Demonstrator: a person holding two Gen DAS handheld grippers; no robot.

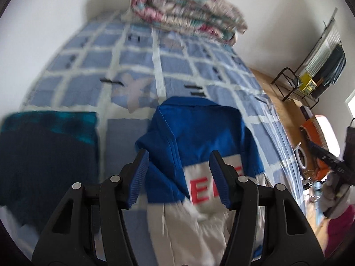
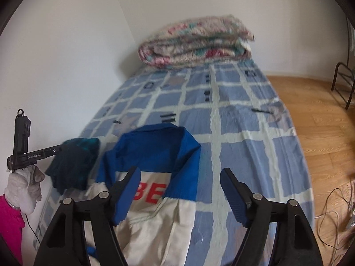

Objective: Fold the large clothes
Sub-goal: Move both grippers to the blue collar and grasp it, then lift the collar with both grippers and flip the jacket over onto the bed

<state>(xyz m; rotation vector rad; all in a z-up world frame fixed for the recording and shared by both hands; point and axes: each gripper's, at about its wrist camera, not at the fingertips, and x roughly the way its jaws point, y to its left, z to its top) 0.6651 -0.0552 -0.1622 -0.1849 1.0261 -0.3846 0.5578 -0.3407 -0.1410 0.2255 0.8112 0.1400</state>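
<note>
A rolled floral quilt (image 2: pixel 195 42) lies at the far end of the checked bedsheet (image 2: pixel 244 133), beside a wooden floor (image 2: pixel 310 110).

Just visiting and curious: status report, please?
Left gripper open, right gripper open, both empty above the bed. Blue-and-white jacket lies unfolded. Dark folded garment beside it, not blocking.

White walls (image 2: pixel 66 55) ahead and to left, meeting in corner beyond bed; bed (image 2: pixel 244 115) with blue-and-white checked cover stretches ahead; folded floral quilt (image 2: pixel 195 42) at far end; wooden floor (image 2: pixel 321 122) to right; dark metal rack (image 1: pixel 288 84) far right by wall; cables (image 2: pixel 332 210) on floor, near right
</note>
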